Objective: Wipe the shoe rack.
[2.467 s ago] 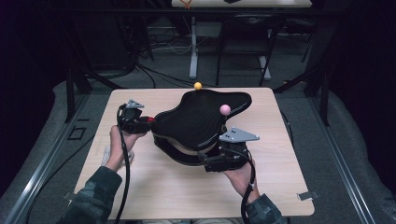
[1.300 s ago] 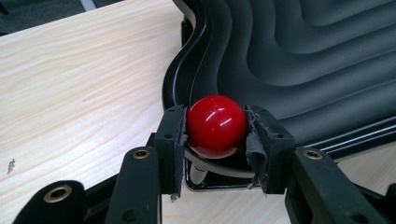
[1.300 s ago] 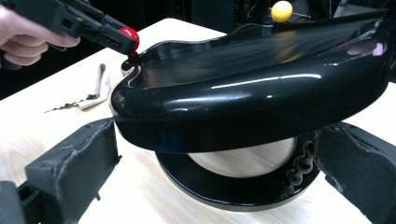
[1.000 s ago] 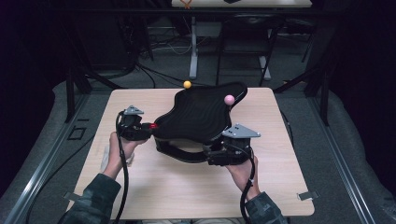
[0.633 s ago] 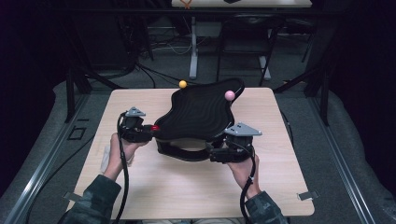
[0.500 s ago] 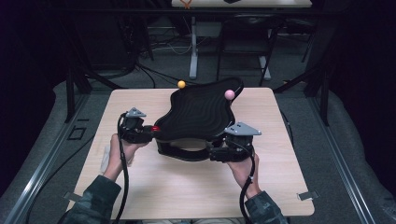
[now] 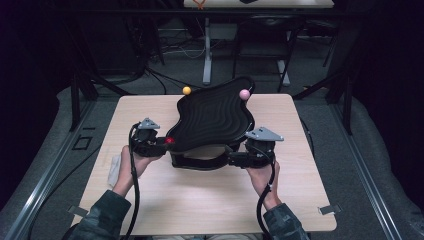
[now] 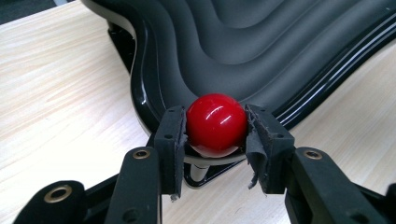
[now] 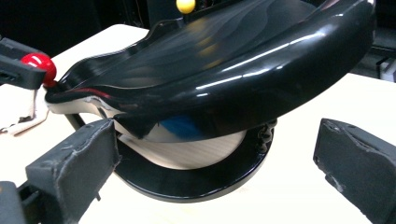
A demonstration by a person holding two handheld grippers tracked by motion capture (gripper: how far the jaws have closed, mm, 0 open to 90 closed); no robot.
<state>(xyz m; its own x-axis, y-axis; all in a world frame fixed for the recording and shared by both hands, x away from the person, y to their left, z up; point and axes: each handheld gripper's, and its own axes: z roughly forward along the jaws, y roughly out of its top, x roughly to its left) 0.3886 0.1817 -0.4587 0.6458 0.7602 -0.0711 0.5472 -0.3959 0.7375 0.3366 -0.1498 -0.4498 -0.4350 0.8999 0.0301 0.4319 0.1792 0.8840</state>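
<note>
Here the left gripper (image 8: 216,135) clamps the red ball (image 8: 216,123) at the tray's (image 7: 212,117) seven o'clock corner; the right gripper (image 9: 219,172), jaws wide open, must next close on the rim.

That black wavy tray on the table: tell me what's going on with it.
A person works the black wavy tray, which sits tilted on its stand on the table. The left gripper is shut on the red ball at the tray's near corner. The right gripper is open beside the tray's other side, holding nothing.
</note>
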